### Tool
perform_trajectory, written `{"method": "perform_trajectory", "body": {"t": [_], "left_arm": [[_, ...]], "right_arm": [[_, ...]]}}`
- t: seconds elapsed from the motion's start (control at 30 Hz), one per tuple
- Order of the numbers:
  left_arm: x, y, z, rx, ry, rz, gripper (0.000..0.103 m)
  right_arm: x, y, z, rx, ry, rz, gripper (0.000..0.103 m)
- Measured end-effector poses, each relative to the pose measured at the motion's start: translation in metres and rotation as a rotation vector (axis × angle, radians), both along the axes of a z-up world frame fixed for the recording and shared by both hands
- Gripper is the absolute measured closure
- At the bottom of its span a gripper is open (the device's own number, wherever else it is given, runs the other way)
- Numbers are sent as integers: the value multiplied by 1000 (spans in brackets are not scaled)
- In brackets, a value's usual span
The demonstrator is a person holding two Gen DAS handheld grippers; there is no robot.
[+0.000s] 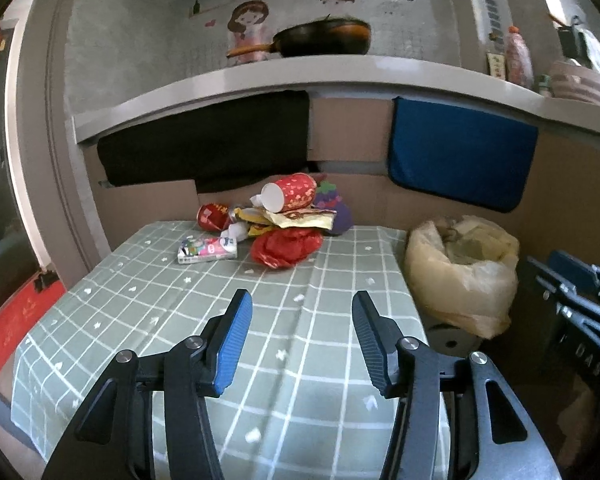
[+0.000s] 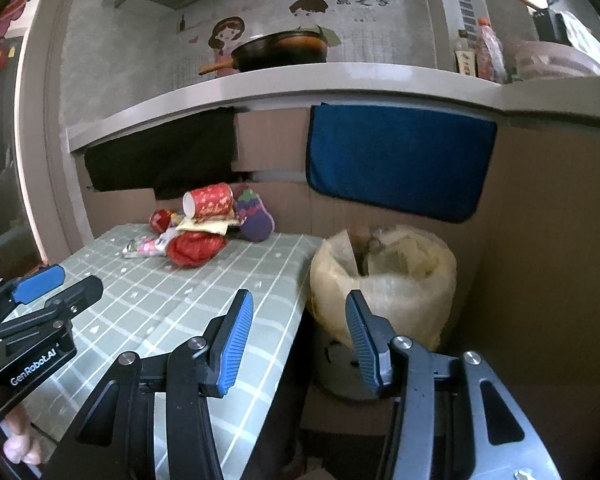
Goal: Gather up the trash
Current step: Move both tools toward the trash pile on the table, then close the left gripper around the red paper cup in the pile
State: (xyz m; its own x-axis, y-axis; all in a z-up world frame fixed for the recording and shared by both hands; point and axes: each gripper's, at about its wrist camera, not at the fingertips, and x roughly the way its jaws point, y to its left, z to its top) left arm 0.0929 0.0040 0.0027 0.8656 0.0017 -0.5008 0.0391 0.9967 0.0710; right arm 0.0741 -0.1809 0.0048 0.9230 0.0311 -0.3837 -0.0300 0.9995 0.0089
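Observation:
A pile of trash sits at the far end of the table: a red paper cup lying on its side on yellow wrappers, a crumpled red bag, a small pink carton, a second red cup and a purple eggplant toy. A bin lined with a yellowish bag stands right of the table. My left gripper is open and empty above the tablecloth, well short of the pile. My right gripper is open and empty over the table's right edge, in front of the bin.
The table has a green checked cloth. Cardboard walls with a blue cloth and a black cloth rise behind it. A shelf above holds a black pan and bottles. The left gripper's body shows in the right wrist view.

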Motion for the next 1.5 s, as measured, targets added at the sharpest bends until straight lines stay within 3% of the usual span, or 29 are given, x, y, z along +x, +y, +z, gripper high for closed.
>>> {"method": "perform_trajectory", "body": {"t": [0.27, 0.47, 0.57, 0.77, 0.9, 1.03, 1.2, 1.37, 1.5], "left_arm": [[84, 42, -5, -73, 50, 90, 52], [140, 74, -2, -253, 123, 95, 52], [175, 74, 4, -293, 122, 70, 52], [250, 42, 18, -223, 35, -38, 52], [301, 26, 4, -125, 89, -64, 52], [328, 23, -13, -54, 135, -55, 52], [341, 31, -21, -139, 176, -63, 49], [361, 36, -36, -203, 318, -76, 43], [358, 42, -43, -258, 313, -95, 43]], "right_arm": [[96, 1, 3, 13, -7, 35, 57], [152, 10, -4, 12, 36, 96, 57], [169, 7, -10, 13, 51, 101, 57], [196, -13, -30, 53, 118, 73, 57], [206, -23, -35, 77, 135, 60, 57], [211, -24, -34, 55, 129, 60, 57], [220, -24, -34, 41, 143, 67, 57], [228, -24, -37, 52, 164, 75, 57], [228, -18, -37, 41, 164, 82, 57]]}}
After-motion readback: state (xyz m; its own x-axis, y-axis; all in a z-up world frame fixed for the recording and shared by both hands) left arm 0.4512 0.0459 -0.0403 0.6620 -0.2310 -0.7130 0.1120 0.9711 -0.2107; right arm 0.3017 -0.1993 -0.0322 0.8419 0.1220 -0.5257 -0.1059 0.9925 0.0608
